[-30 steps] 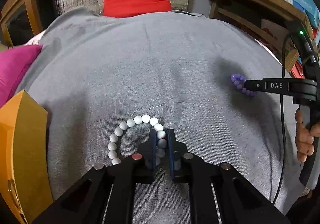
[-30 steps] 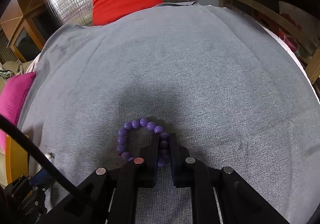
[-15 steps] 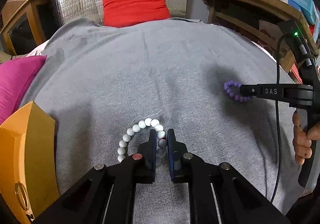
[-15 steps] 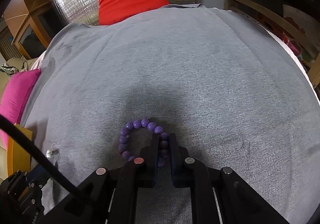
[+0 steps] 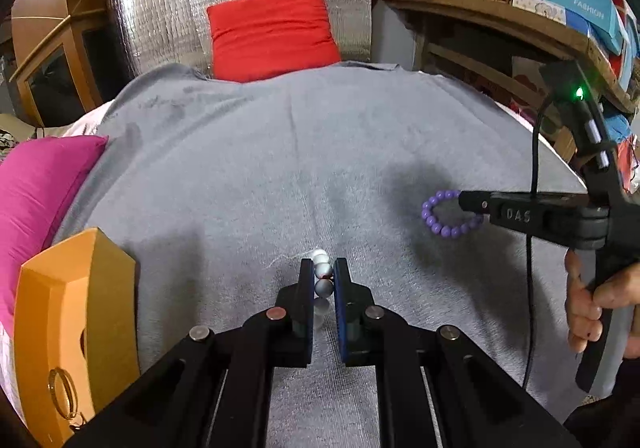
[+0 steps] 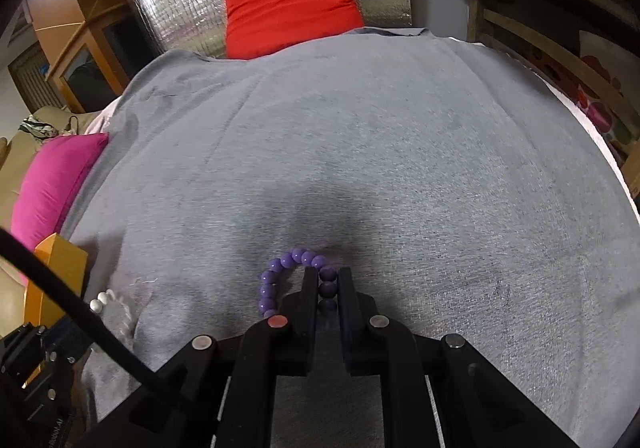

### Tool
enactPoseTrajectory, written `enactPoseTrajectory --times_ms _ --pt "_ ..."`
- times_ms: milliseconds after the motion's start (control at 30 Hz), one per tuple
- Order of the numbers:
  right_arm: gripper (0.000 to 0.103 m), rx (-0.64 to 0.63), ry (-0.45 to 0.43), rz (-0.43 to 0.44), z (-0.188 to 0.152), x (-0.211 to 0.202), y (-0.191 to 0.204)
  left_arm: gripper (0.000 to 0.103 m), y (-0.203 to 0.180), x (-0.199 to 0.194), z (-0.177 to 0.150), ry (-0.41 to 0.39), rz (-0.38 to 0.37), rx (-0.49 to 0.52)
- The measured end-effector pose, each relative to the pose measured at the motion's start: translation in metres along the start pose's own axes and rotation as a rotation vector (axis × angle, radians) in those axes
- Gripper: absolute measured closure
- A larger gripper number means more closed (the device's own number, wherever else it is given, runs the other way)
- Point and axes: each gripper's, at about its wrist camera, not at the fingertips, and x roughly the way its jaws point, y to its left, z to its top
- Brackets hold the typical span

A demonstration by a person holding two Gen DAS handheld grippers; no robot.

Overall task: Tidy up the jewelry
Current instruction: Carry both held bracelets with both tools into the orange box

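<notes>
The white bead bracelet (image 5: 322, 275), which lay as an open ring on the grey blanket (image 5: 248, 183) a second ago, now hangs edge-on, lifted by the left gripper (image 5: 323, 280), whose jaws pinch its beads. The right gripper (image 6: 329, 288), angled downward and held by a hand (image 5: 592, 304), has its jaws pinching the purple bead bracelet (image 6: 280, 276) just above the blanket. An orange box (image 5: 68, 312) sits at the left, beside a pink cushion (image 5: 36, 191).

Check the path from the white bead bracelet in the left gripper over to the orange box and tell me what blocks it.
Nothing visible does. The left gripper is shut on the white bead bracelet, and only bare grey blanket lies between it and the orange box.
</notes>
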Motion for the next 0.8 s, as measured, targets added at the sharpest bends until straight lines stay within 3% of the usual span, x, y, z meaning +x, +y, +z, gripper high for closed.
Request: enactPoseTrajectory --times_ms 500,800 --pt "0.092 -0.066 -0.044 0.065 -0.011 -0.023 0.034 0.093 0.011 -0.044 0.004 -0.073 0.022 -0.034" --pt "0.092 -0.111 -0.085 0.117 -0.019 -0.044 0.069 0.093 0.037 -0.09 0.003 -0.166 0.027 -0.097"
